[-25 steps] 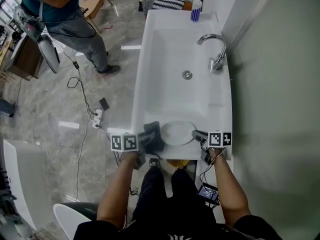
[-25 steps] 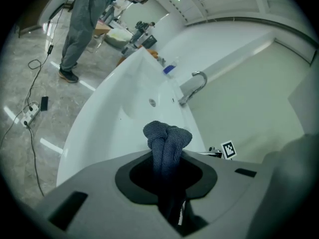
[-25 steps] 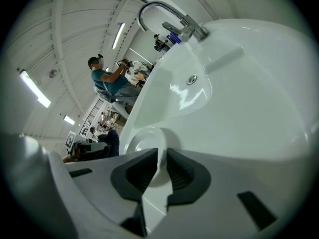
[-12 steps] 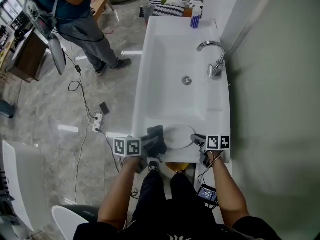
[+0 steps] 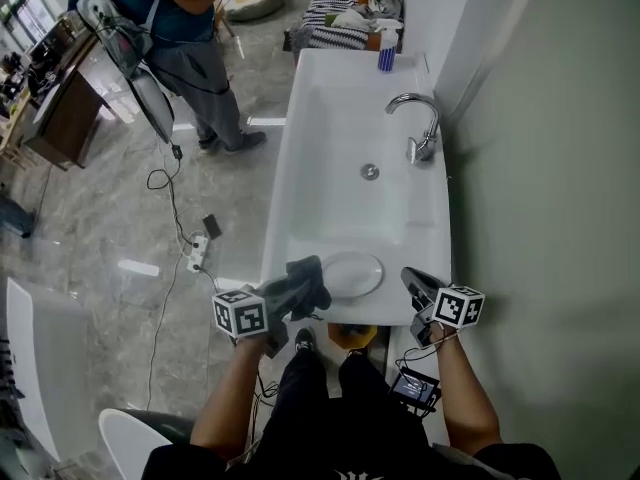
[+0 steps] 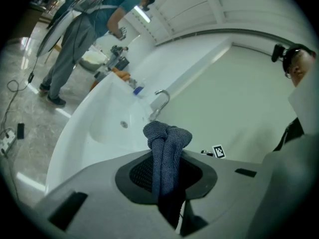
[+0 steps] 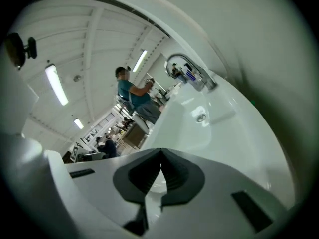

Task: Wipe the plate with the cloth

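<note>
A white plate lies on the near end of the white sink counter. My left gripper hangs just left of the plate, shut on a bunched dark grey cloth. In the left gripper view the cloth stands up between the closed jaws of that gripper. My right gripper is raised to the right of the plate, apart from it. Its jaws have just been closing. In the right gripper view this gripper is shut with nothing between its pads.
The basin with its drain and chrome faucet lies beyond the plate. A blue bottle and a heap of clothes sit at the far end. A person stands on the floor at left, near cables.
Both grippers have risen off the counter. The cloth went up with the left one. The right gripper drew back from the plate's right edge and shut.
</note>
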